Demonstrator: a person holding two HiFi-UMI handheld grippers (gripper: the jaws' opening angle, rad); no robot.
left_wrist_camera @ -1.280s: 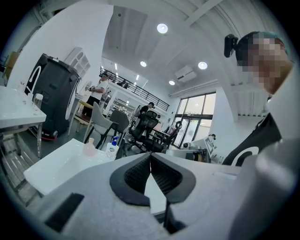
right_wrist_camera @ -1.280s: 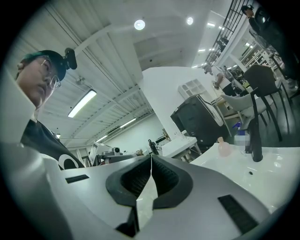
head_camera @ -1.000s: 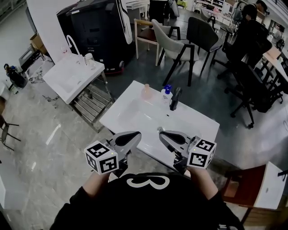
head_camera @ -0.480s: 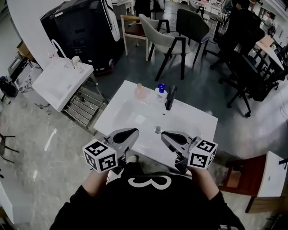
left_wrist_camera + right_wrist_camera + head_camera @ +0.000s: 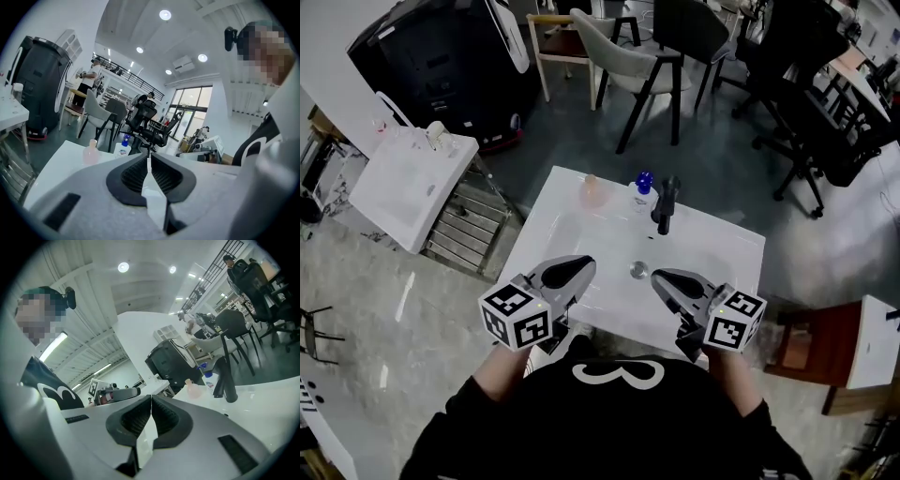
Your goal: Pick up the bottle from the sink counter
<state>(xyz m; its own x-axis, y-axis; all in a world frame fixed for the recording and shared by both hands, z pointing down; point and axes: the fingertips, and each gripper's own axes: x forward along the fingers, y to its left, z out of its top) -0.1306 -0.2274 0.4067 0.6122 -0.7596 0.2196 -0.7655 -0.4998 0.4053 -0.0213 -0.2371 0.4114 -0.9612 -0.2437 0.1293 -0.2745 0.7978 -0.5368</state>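
A white bottle with a blue cap (image 5: 645, 193) stands at the back of the white sink counter (image 5: 733, 246), just left of the black faucet (image 5: 666, 206). A small pink bottle (image 5: 592, 189) stands further left. My left gripper (image 5: 582, 271) and right gripper (image 5: 660, 278) hover side by side over the counter's near edge, both shut and empty, well short of the bottles. In the left gripper view the gripper (image 5: 149, 157) points at the blue-capped bottle (image 5: 123, 146) and pink bottle (image 5: 90, 152). Past the right gripper (image 5: 151, 399) in its own view stand the bottle (image 5: 209, 378), pink bottle (image 5: 193, 388) and faucet (image 5: 224, 378).
The basin drain (image 5: 637, 270) lies between the grippers and the faucet. A second white sink (image 5: 398, 183) on a metal rack (image 5: 461, 234) stands to the left. Chairs (image 5: 623, 47) and a black machine (image 5: 431, 56) are behind; a brown stool (image 5: 797, 349) sits at right.
The head view has moved forward and over the sink, so the counter now lies nearer below. Both grippers stay shut, side by side, now over the counter's near edge.
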